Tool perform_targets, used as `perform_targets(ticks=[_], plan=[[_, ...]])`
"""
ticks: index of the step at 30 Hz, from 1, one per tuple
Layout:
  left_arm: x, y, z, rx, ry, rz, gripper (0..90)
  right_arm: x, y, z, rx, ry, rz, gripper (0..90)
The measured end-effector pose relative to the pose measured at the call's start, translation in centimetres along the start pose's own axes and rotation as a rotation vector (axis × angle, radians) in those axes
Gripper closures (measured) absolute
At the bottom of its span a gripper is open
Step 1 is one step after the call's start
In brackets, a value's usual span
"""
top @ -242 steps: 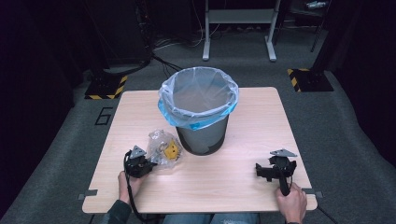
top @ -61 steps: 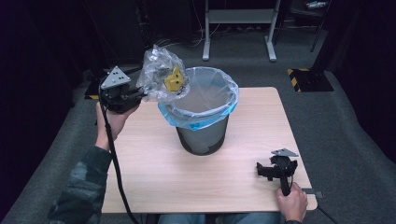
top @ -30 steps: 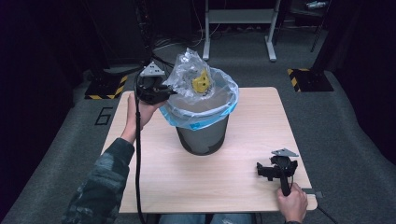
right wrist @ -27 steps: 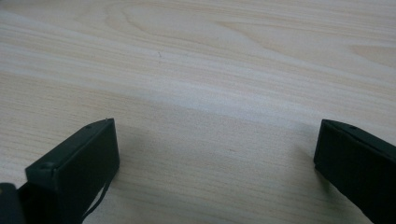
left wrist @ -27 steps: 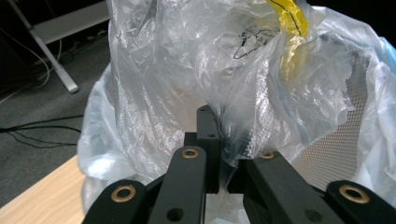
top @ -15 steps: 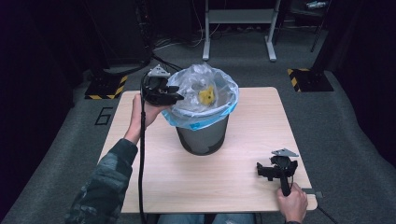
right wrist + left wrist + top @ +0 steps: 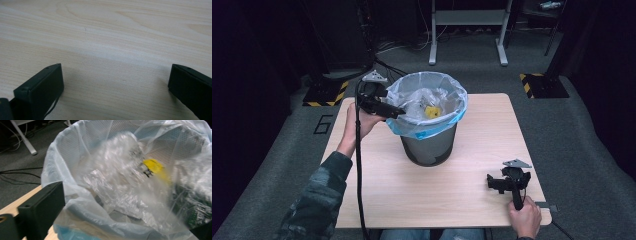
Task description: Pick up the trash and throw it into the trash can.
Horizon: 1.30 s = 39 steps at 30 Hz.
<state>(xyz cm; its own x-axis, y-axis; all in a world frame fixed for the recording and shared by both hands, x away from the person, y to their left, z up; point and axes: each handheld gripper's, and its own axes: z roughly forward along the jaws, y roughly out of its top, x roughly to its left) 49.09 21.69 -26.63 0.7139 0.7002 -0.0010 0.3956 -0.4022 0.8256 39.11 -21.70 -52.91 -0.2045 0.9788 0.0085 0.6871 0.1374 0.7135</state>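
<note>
A light wooden worktop (image 7: 472, 200) stands on grey carpet, with a white metal stand (image 7: 467, 30) behind it, yellow-and-black striped blocks (image 7: 539, 82) at the far corners and dark cables trailing on the floor. Nothing else lies on the worktop around the bin.

A dark mesh waste bin (image 7: 429, 147) stands upright near the middle of the worktop, lined with a pale blue plastic liner (image 7: 447, 122) that folds over its rim. Inside the liner lies a crumpled clear plastic bag (image 7: 125, 182) with something yellow (image 7: 431, 112) in it; in the left hand-held gripper view the bag is blurred, sits below the rim, and touches neither jaw.

The left hand-held gripper (image 7: 384, 107) is held at the bin's left rim, pointing over the opening. One black jaw shows at the lower left of its own view, just outside the liner's edge, the other at the lower right behind the plastic; the jaws stand apart, with nothing between them.

The right hand-held gripper (image 7: 507, 182) rests near the worktop's front right corner, well apart from the bin. Its jaws stand wide apart over bare wood.
</note>
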Motion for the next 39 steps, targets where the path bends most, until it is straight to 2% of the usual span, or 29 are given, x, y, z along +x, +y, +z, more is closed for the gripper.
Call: perform_targets(ticks=[4,13,15,19,25,29,33,39], plan=[[-0.1,0.0,-0.3,0.004,-0.005,0.003,0.0,0.0,0.0,0.0,0.000,0.000,0.000,0.0],[-1.5,0.6,0.1,0.052,-0.057,0.073,0.0,0.0,0.0,0.0,0.001,0.000,-0.001,0.0],[-1.8,0.6,0.1,0.052,-0.064,0.088,0.0,0.0,0.0,0.0,0.002,0.002,-0.003,0.0],[-2.2,-0.2,-0.5,0.037,-0.074,0.090,0.0,0.0,0.0,0.0,0.001,0.000,0.004,0.0],[-2.7,-2.8,-1.5,0.002,-0.067,0.085,0.0,0.0,0.0,0.0,0.001,0.000,0.004,0.0],[-2.6,-5.2,-1.9,-0.008,-0.049,0.081,0.0,0.0,0.0,0.0,0.002,0.000,0.002,0.0],[-1.9,-7.8,-1.8,0.000,-0.031,0.060,0.0,0.0,0.0,0.0,0.004,0.003,-0.001,0.0],[-0.5,-12.6,-0.3,0.046,0.006,0.014,0.0,0.0,0.0,0.0,0.004,0.003,-0.001,0.0]])
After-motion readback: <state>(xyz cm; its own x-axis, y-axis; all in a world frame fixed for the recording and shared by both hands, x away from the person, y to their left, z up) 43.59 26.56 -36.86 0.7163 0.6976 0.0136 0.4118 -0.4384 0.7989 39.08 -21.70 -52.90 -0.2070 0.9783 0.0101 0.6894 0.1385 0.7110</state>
